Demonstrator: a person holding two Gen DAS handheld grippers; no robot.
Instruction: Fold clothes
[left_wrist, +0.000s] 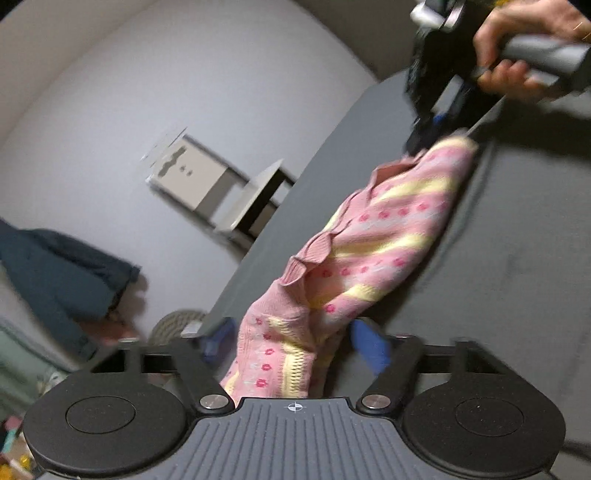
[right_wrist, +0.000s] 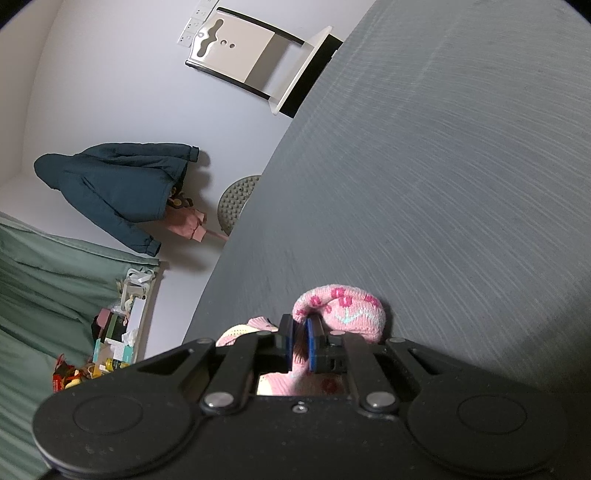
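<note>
Folding barely begun: pink knitted sweater with yellow stripes and red flowers (left_wrist: 373, 243) held stretched above the grey desk (left_wrist: 517, 258).

Left claw (left_wrist: 295, 345) has its blue pads spread wide around one bunched end, so whether it pinches is unclear; right claw (right_wrist: 300, 341) is clamped on the other end. No crease is visible, and every fold remains, starting with laying it flat.

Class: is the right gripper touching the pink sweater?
Touching. The right wrist view shows the right gripper with its blue fingers closed on a fold of the pink sweater.
</note>
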